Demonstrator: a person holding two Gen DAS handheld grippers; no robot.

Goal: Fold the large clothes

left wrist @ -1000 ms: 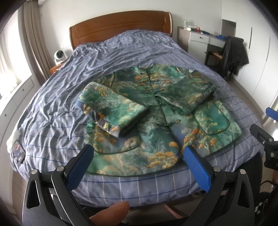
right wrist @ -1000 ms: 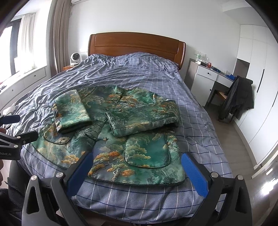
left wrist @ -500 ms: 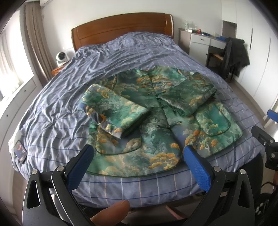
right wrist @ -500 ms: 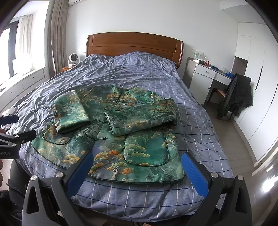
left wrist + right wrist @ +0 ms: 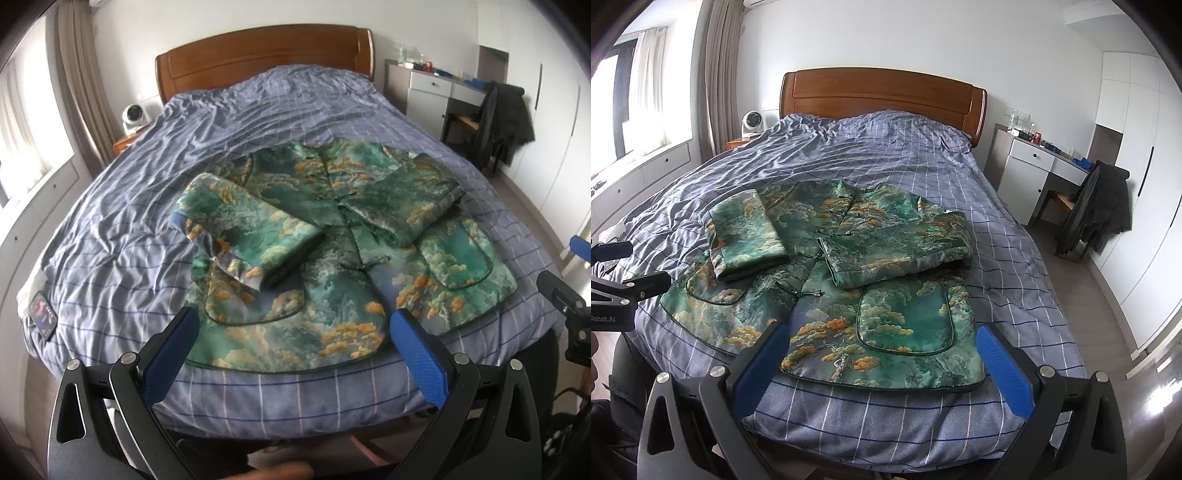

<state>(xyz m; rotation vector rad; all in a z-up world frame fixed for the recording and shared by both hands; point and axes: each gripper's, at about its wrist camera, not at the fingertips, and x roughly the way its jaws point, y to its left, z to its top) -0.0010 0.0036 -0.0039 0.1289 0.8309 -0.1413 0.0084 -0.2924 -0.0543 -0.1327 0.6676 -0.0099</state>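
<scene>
A green brocade jacket [image 5: 332,266] printed with orange-gold clouds and trees lies face up on the bed [image 5: 122,229], near its foot edge, on a blue-grey checked duvet. Both sleeves are folded in across the front: the left-hand sleeve [image 5: 243,229] lies diagonally over the chest with its cuff toward the hem, and the right-hand sleeve [image 5: 897,251] lies crosswise above a piped patch pocket [image 5: 905,321]. Knot buttons run down the closed front. The left claw [image 5: 291,343] hangs just off the foot of the bed with its blue-padded fingers spread wide, holding nothing. The right claw [image 5: 882,354] is likewise spread wide and empty, level with the hem. In the right wrist view the body of the left tool shows at the left edge, and white lettering on it reads "Robot.AI", its first letter partly cut off. A phone [image 5: 42,314] with a lit screen lies on the duvet's left edge. A wooden headboard [image 5: 882,96] stands behind, a small white fan [image 5: 751,123] beside it, and a dark coat [image 5: 1097,210] hangs over a chair by a white counter [image 5: 1049,158] carrying a red can [image 5: 1037,137] whose label is too small to read.
</scene>
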